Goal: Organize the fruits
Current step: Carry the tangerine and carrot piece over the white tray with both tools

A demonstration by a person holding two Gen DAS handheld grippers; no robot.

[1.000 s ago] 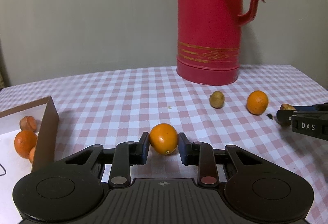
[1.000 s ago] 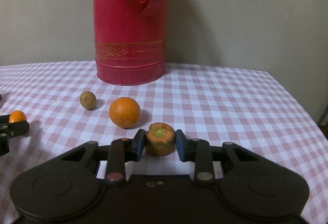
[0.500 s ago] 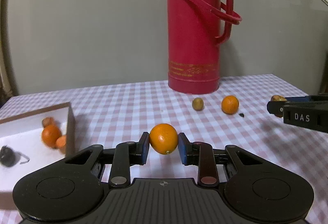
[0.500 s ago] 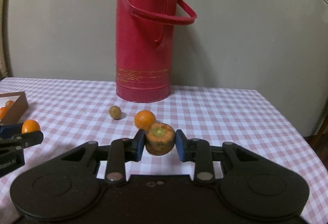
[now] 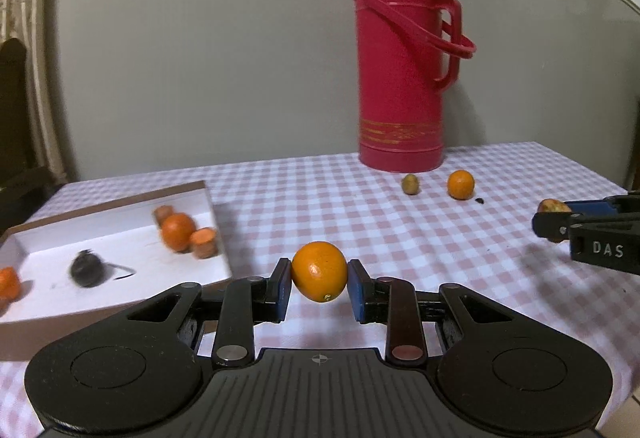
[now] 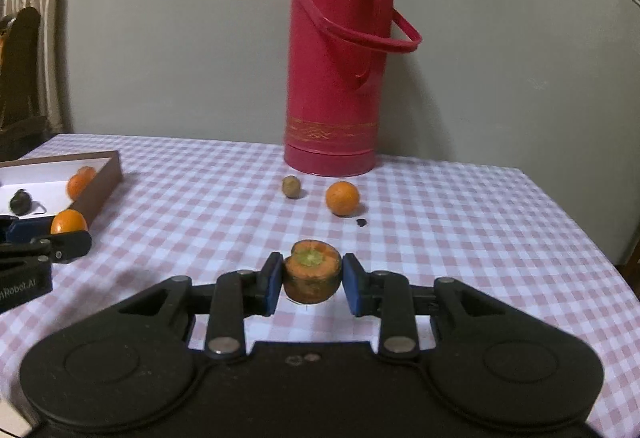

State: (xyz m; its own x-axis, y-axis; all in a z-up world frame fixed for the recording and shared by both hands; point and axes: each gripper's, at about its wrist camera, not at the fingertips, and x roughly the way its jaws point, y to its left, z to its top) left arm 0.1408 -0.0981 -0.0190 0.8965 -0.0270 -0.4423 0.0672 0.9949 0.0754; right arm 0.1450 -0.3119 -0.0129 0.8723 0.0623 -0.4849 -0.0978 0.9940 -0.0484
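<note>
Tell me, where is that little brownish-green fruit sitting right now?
In both wrist views the brownish-green fruit sits on the checked tablecloth just in front of the red flask, with a loose orange to its right.

One flask [image 5: 400, 97], one box [image 5: 120, 234] — two claws [image 5: 319, 292] [image 6: 308, 282]

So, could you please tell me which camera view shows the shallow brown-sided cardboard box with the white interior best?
The left wrist view: the shallow brown-sided cardboard box shows most of its white floor there, though blurred. The right wrist view catches only one corner at the frame's left edge.
</note>
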